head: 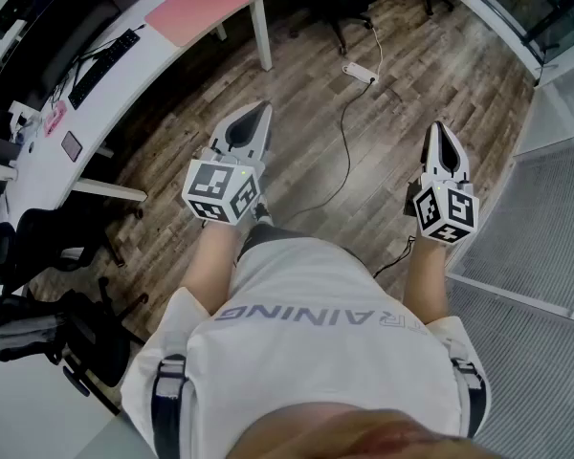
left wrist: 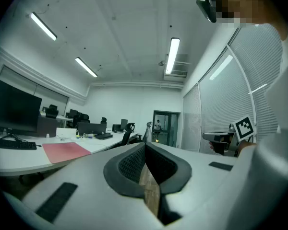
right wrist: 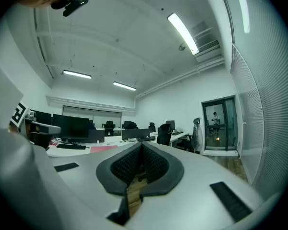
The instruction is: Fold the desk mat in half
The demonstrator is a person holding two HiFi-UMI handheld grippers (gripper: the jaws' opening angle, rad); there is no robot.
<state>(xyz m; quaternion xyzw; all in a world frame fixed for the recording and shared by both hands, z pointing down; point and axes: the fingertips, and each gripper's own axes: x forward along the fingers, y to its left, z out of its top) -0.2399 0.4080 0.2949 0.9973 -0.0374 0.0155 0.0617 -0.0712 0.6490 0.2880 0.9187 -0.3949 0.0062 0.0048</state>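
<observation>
The pink desk mat (head: 201,6) lies flat on the curved white desk (head: 48,165) at the far upper left; it also shows as a pink sheet (left wrist: 65,151) in the left gripper view and a thin pink strip (right wrist: 103,148) in the right gripper view. My left gripper (head: 258,113) hangs over the wooden floor, well short of the desk, with its jaws shut and empty (left wrist: 145,145). My right gripper (head: 443,130) is level with it farther right, also shut on nothing (right wrist: 141,145). Both point forward, away from my body.
A black keyboard (head: 103,67) and small items lie on the desk left of the mat. A white power strip (head: 360,72) with a cable sits on the floor ahead. Black office chairs (head: 38,237) stand at the left. Grey ribbed flooring (head: 545,256) runs along the right.
</observation>
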